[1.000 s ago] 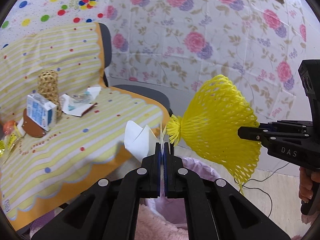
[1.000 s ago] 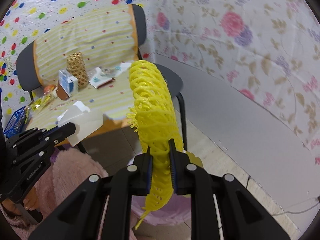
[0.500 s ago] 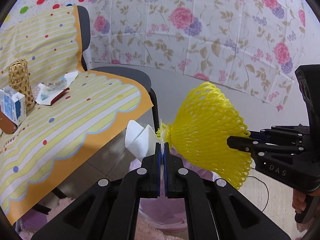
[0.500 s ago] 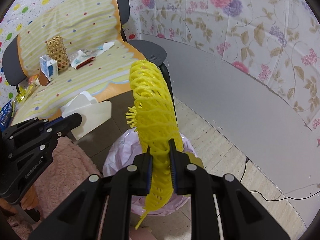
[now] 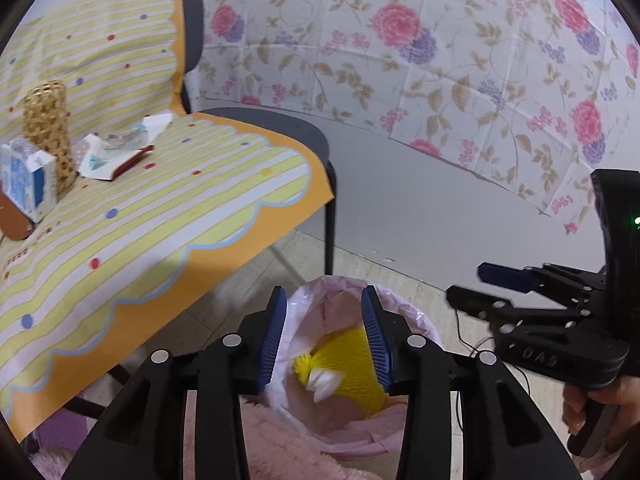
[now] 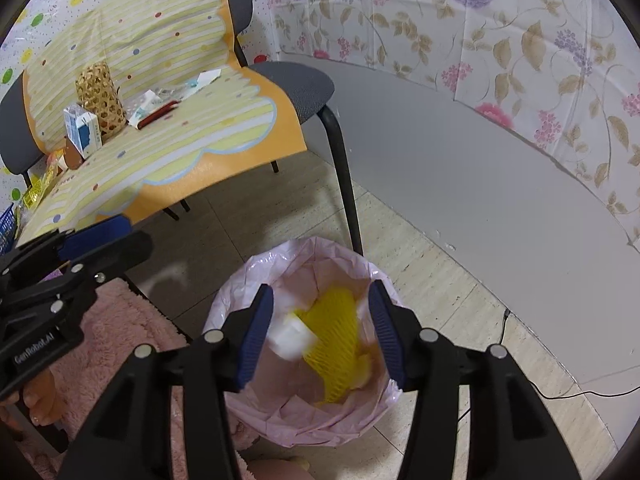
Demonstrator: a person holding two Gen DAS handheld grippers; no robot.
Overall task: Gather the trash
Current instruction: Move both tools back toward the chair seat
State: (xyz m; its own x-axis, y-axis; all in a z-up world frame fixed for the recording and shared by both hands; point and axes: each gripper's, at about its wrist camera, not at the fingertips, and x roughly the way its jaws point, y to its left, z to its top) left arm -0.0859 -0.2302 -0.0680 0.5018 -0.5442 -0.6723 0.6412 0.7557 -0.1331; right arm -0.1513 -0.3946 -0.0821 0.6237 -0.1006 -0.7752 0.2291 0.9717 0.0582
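A bin lined with a pink bag [image 5: 416, 320] [image 6: 248, 272] stands on the floor under both grippers. The yellow foam net [image 5: 356, 364] [image 6: 332, 332] and the white paper scrap [image 5: 324, 380] [image 6: 288, 340] lie or fall inside it, blurred. My left gripper [image 5: 325, 336] is open and empty above the bin; it also shows in the right wrist view [image 6: 100, 236]. My right gripper [image 6: 320, 328] is open and empty above the bin; it also shows in the left wrist view [image 5: 480, 284].
A chair with a yellow striped cloth [image 5: 168, 200] [image 6: 180, 128] stands left of the bin. On it are a woven basket [image 5: 46, 120] [image 6: 100, 96], a milk carton [image 5: 28, 180] [image 6: 84, 132] and paper wrappers [image 5: 116, 152] [image 6: 168, 104]. A pink rug [image 6: 120, 340] lies at the left.
Both grippers tilted down over the bin and opened. The yellow net and the white paper left the jaws and dropped into the bag.
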